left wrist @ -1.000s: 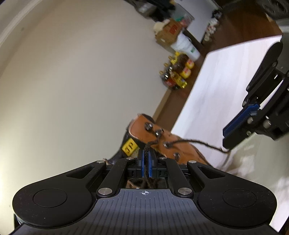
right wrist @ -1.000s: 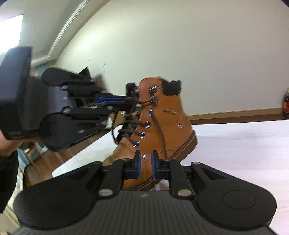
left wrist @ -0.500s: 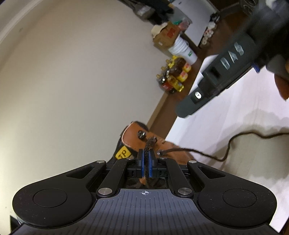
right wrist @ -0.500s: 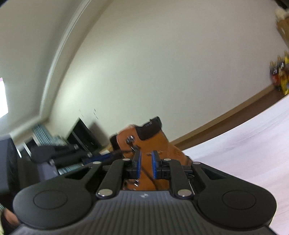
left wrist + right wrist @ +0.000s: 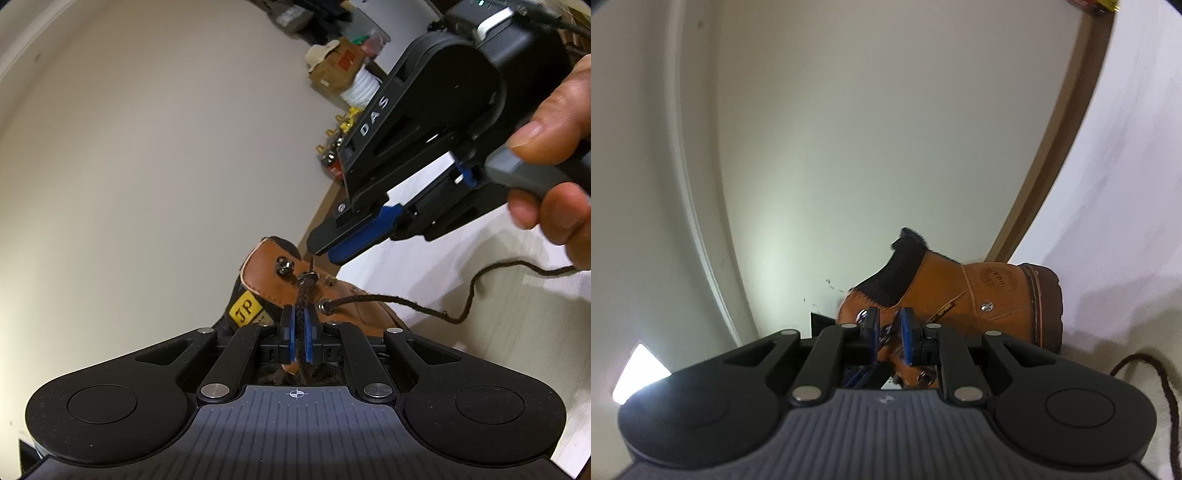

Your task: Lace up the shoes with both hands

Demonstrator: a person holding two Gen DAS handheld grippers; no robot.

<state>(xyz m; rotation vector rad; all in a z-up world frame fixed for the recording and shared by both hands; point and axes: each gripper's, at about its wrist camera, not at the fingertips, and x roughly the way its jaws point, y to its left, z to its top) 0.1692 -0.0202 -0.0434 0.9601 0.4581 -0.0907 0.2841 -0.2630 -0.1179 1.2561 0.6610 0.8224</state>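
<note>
A tan leather boot (image 5: pixel 266 275) stands on the white table (image 5: pixel 480 332), its top metal hooks facing me. My left gripper (image 5: pixel 300 325) is shut on the dark brown lace (image 5: pixel 304 295) just below the upper hooks. The lace's other end (image 5: pixel 461 295) runs out of an eyelet and lies slack on the table. My right gripper (image 5: pixel 325 247), held by a person's hand (image 5: pixel 554 206), hovers tilted just above the boot's collar. In the right wrist view the right gripper (image 5: pixel 889 325) stands open at the boot (image 5: pixel 960 291) near a top hook (image 5: pixel 862 315), pressing on nothing.
Bottles (image 5: pixel 332 155), a cardboard box (image 5: pixel 336 70) and a white bucket (image 5: pixel 362 88) stand on the wooden floor by the far wall. The table edge runs diagonally behind the boot. Slack lace (image 5: pixel 1167 398) curls on the table at the right.
The right gripper let go of the lace end, which dropped slack onto the table. It then rolled and came in close over the boot's top. The left gripper kept its hold.
</note>
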